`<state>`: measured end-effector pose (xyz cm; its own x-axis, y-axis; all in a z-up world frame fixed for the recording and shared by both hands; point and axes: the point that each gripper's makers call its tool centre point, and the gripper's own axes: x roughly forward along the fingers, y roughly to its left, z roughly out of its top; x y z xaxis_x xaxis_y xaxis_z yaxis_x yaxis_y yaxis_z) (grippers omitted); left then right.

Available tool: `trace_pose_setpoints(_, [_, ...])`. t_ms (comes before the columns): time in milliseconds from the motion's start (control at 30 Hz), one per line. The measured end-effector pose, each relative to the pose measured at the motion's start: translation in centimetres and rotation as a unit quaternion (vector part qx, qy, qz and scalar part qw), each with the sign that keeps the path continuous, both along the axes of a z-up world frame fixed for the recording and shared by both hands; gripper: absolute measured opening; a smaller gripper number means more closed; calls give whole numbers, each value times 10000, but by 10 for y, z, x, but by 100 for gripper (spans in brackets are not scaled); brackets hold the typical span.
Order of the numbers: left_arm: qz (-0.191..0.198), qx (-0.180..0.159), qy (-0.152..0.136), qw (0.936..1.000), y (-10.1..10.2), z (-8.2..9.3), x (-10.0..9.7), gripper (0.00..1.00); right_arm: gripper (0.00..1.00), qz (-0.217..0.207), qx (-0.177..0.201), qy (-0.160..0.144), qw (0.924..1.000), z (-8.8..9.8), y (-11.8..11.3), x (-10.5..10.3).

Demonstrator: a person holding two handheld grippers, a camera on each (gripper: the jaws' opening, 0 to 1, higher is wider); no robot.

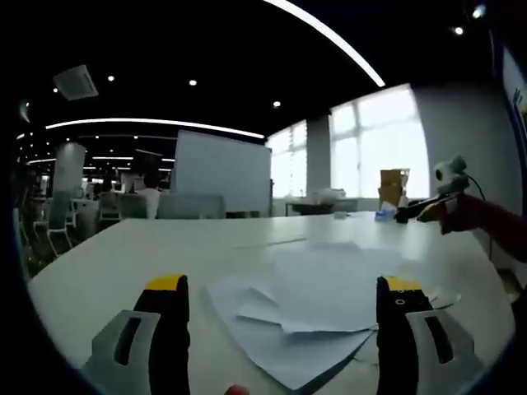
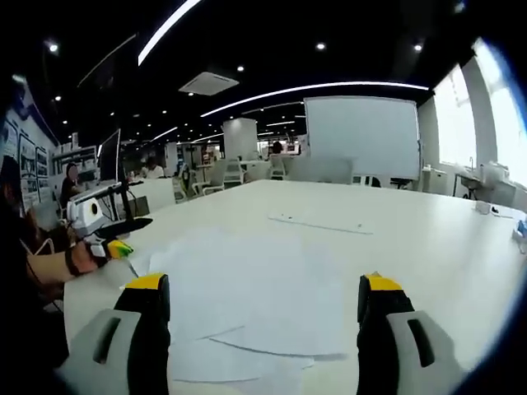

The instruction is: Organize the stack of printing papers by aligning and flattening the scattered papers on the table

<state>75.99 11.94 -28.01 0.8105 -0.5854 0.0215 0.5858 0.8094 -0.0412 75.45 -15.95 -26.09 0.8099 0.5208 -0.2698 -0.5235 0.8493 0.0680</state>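
Papers (image 1: 317, 309) lie scattered in a loose, overlapping pile on a long white table (image 1: 123, 255) in an open-plan office, seen from the left gripper view. The sheets fan out at odd angles, corners poking past one another, the nearest one reaching toward the table edge between the jaws. The left gripper (image 1: 284, 317) hangs just short of the pile with its yellow-tipped jaws spread wide and nothing between them. At the right of that view the right gripper (image 1: 420, 212) comes in above the far side of the table, held by a hand in a red sleeve (image 1: 486, 218); from there its jaws are too small to read.

From the right gripper view the same papers (image 2: 255, 288) spread across the table (image 2: 428, 239) ahead, the pile sitting between and beyond the jaws. The right gripper (image 2: 263, 313) likewise has its jaws wide apart, gripping nothing. The left gripper (image 2: 115, 234) shows at the left of this view, above the table edge and beside the pile, with a hand (image 2: 49, 267) behind it. One lone sheet (image 2: 317, 222) lies flat farther up the table, apart from the pile. A whiteboard (image 2: 358, 136) stands beyond the far end, and bright windows (image 1: 375, 140) line one wall.
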Motion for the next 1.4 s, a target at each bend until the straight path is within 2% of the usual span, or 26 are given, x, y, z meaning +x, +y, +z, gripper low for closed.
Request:
trace_pose_setpoints(400, [-28,26,21,10000,-3,-1,1,97,90,5,8,-18,10000,-6,7,5])
trace_pose_setpoints(1033, [-75,158,-1,9998,-6,-4,-1,97,89,27,52,-181,9998,-2,15,13])
trace_pose_setpoints(1200, [-137,257,-54,9996,-10,-4,-4,97,89,36,-31,-304,9995,4,18,23])
trace_pose_setpoints(1400, [-147,327,-61,9993,-11,-5,-4,97,89,11,85,-333,9994,7,16,33])
